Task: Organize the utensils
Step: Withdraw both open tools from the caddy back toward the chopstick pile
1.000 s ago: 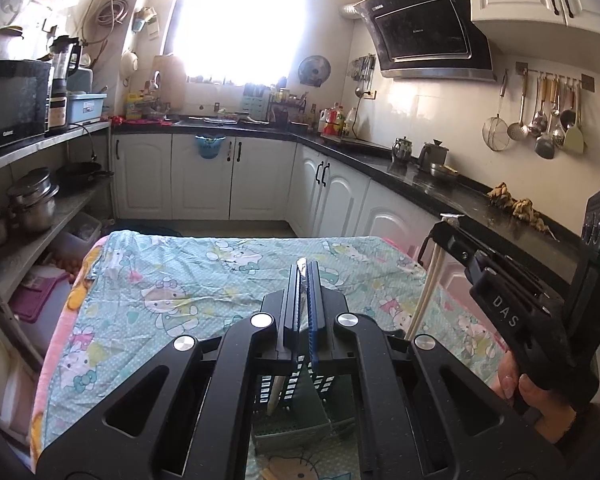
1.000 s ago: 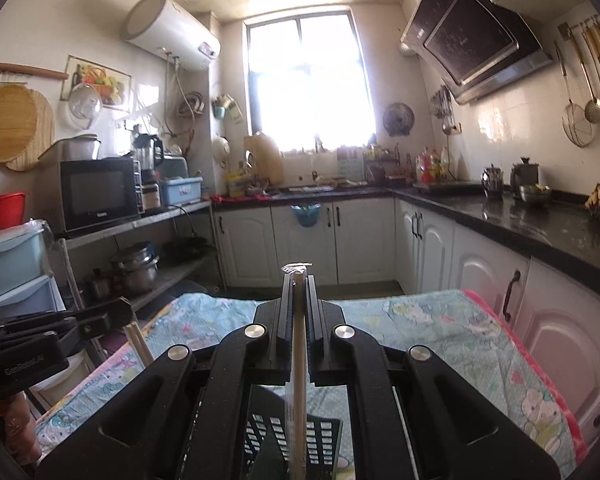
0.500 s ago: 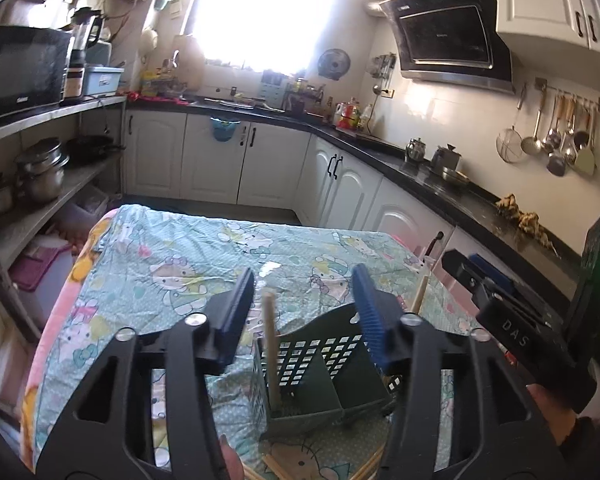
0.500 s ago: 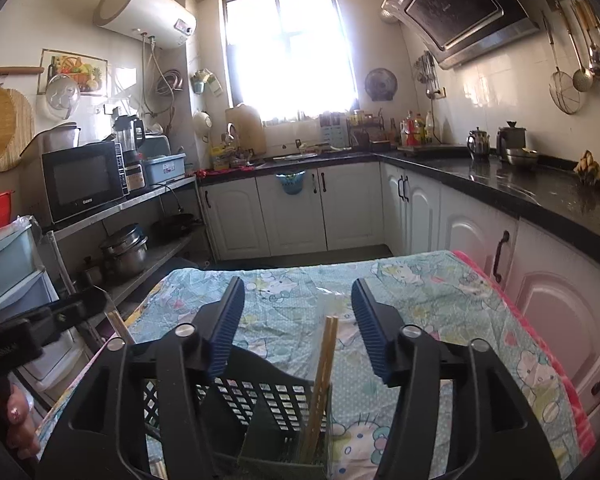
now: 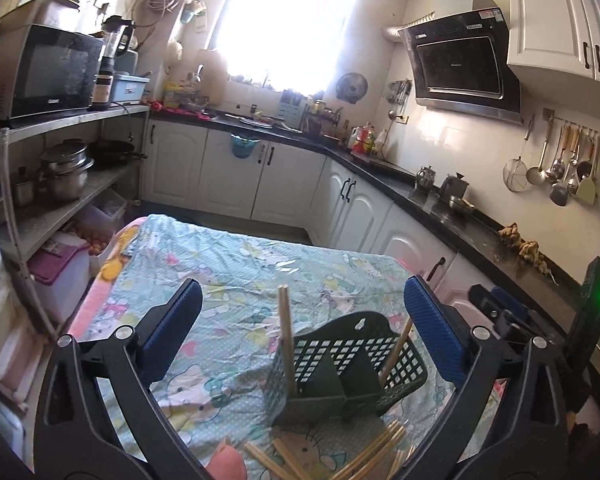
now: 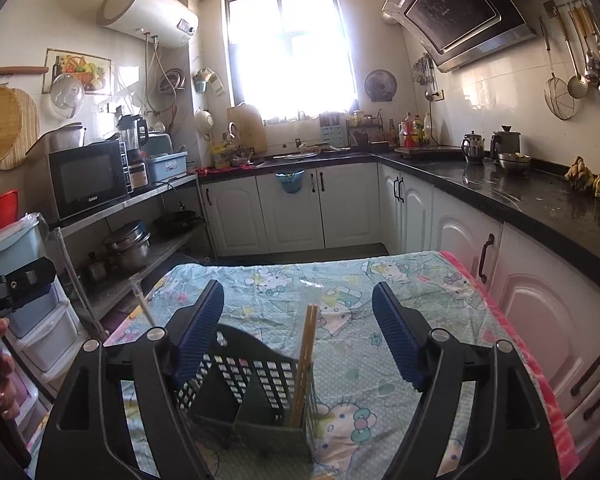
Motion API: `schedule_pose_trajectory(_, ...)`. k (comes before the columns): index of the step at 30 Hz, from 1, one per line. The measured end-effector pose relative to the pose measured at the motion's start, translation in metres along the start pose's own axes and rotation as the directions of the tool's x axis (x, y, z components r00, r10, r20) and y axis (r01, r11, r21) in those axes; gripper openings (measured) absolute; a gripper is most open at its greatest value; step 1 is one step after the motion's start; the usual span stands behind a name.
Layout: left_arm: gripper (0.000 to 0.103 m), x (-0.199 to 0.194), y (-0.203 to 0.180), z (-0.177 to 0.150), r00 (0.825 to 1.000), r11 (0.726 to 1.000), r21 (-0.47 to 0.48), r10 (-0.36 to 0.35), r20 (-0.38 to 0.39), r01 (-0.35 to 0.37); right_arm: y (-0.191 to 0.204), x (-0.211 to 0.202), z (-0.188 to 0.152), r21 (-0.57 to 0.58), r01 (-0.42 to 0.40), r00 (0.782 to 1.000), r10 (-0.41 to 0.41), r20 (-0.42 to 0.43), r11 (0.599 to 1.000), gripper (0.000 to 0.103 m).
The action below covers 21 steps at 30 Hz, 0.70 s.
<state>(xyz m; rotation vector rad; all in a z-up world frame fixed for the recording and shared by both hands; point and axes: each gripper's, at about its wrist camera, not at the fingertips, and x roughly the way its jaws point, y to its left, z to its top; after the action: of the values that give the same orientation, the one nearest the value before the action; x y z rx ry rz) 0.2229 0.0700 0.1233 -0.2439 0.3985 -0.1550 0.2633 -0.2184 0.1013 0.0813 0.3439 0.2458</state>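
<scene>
Two chopsticks upright in one holder, both tongs empty.

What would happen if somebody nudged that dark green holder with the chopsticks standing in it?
The utensil holder looks like thin perforated plastic, so probably light and easy to slide on the tablecloth. It already sits tilted, and the tall chopsticks lean out of it, so a nudge might tip it.
</scene>
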Motion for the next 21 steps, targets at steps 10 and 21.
schedule_pose_trajectory(10,0.093,-0.019,0.008,-0.021,0.999,0.999,-0.037,0.033,-0.027,-0.034,0.004,-0.027,-0.016,-0.023,-0.026,0.998,0.025,-0.054,0.999,0.078)
schedule_pose_trajectory(21,0.093,-0.03,0.02,-0.057,0.992,0.995,-0.051,0.079,-0.098,-0.085,0.02,-0.04,-0.044,-0.057,-0.075,0.99,0.067,-0.128,0.996,0.079)
